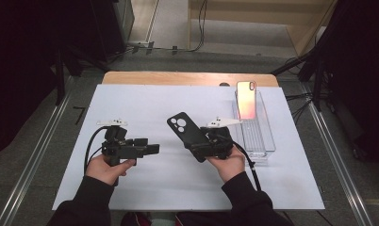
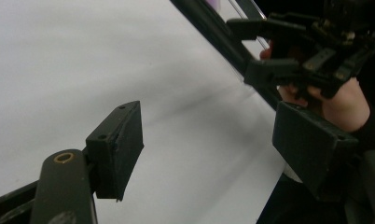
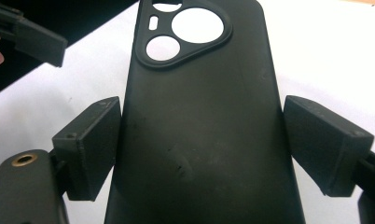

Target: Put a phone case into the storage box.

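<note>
Pretty dim room overall, dark on both sides. Grey carpet floor (image 1: 41, 141) with metal rails (image 1: 341, 162) running along each side of the table (image 1: 187, 78), which has a white sheet (image 1: 145, 101) over its wood top. Cables (image 1: 197, 28) trail across the floor at the back.

high view: set above the person's edge of the white-covered table (image 1: 145, 101), looking forward and down; far enough to take in the whole top and the grey floor around it.
left gripper view: rides low over the white sheet (image 2: 83, 60), looking along its own black jaws toward the other hand, close.
right gripper view: very close, looking along its jaws over the matte black phone case with round camera cut-outs (image 3: 199, 121).
shared: the black case (image 1: 187, 134) and the white sheet.
</note>
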A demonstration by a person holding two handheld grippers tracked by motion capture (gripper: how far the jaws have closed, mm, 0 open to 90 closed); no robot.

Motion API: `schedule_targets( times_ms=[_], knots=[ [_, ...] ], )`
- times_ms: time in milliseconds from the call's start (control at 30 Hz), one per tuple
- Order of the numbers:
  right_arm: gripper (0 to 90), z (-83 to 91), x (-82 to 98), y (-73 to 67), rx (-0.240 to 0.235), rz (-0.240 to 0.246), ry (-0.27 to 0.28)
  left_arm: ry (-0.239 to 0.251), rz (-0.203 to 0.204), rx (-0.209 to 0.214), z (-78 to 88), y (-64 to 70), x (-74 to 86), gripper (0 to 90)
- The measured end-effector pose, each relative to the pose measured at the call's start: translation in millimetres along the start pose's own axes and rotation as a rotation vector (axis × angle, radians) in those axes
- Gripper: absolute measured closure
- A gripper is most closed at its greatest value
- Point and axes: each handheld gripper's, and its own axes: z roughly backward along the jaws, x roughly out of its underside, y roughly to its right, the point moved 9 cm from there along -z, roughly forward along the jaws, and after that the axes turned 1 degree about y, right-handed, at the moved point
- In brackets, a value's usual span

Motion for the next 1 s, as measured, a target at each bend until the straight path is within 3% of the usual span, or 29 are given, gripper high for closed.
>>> schedule_targets(
  times_ms=[167, 333, 833, 1000],
  knots=[
    [13.1, -4.0, 1.8, -6.5, 0.018, -0.011, 0.019, 0.023, 0.025, -0.002, -3.4, 0.9, -10.3, 24.5],
    [13.1, -7.9, 5.0, -11.0, 0.015, -0.058, 0.054, 0.043, 0.047, -0.03, -8.3, -1.5, -17.7, 24.5],
    [13.0, -15.6, 12.2, -18.9, 0.016, -0.125, 0.113, 0.041, 0.099, -0.078, -29.3, -8.0, -42.0, 26.8],
    [13.0, -17.9, 14.7, -21.8, 0.01, -0.136, 0.128, 0.037, 0.153, -0.081, -34.0, -13.9, -46.4, 31.2]
  ],
)
